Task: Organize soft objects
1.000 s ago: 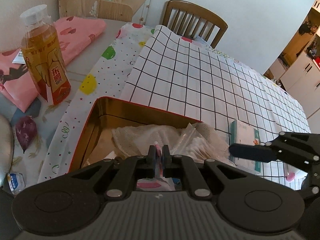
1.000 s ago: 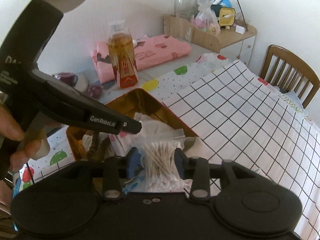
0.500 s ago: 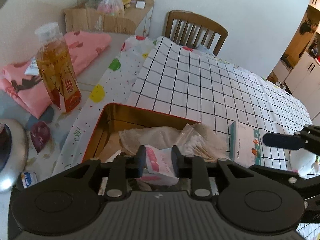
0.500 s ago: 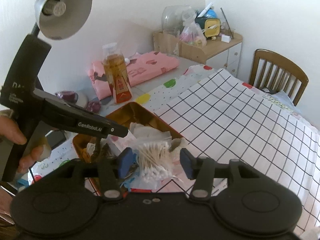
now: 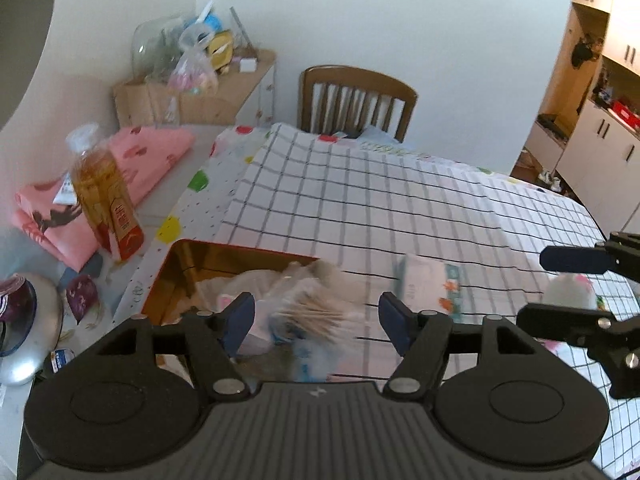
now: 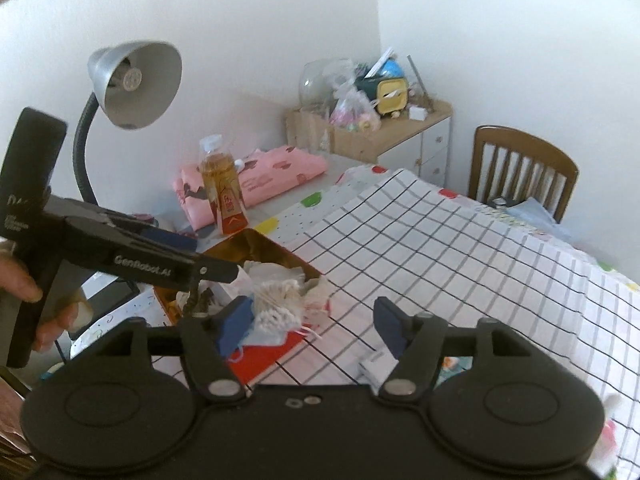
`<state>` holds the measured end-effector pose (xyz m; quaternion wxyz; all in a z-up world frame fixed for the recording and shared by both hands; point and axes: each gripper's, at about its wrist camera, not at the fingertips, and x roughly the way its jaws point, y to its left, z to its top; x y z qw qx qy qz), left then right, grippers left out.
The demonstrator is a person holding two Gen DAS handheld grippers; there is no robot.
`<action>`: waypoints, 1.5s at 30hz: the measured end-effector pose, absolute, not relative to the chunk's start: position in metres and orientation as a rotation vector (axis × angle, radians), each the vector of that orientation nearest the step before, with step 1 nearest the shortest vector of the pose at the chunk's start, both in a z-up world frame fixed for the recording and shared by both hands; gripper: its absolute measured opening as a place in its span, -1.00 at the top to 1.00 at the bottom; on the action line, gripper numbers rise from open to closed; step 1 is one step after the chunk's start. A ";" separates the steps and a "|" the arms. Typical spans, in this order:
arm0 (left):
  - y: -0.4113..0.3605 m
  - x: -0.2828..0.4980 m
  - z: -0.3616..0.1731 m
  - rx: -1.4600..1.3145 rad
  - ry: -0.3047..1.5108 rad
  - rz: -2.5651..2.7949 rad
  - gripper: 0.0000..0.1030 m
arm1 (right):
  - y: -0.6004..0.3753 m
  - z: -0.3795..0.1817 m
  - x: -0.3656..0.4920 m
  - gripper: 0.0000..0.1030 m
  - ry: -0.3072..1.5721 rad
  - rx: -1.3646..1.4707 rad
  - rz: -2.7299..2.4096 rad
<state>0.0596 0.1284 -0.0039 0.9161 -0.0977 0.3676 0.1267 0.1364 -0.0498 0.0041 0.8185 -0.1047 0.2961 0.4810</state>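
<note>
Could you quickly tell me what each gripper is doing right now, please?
Left gripper: jaws opening, holding nothing; the bag of cotton swabs lies in the tin below.
Right gripper: jaws opening, holding nothing.

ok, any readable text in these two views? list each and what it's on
"GenRobot.AI": side of the left gripper, seen from the right wrist view.
White lettering on that gripper's handle: too blurred to read.
Drink bottle label: print too small and blurred to read.
Tissue pack on the checked cloth: motion-blurred, unreadable.
Nothing else legible.
</note>
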 end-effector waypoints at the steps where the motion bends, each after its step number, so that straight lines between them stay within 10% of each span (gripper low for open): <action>1: 0.120 0.057 -0.002 -0.194 0.746 0.259 -0.44 | -0.057 0.005 0.136 -0.36 0.626 -0.215 1.021; 22: -0.024 0.031 0.035 -0.096 0.577 0.266 -0.99 | -0.199 0.023 0.121 -1.00 0.503 -0.088 0.978; 45: -0.078 -0.003 0.034 -0.083 0.484 0.236 -0.99 | -0.251 0.018 0.099 -1.00 0.438 -0.002 0.973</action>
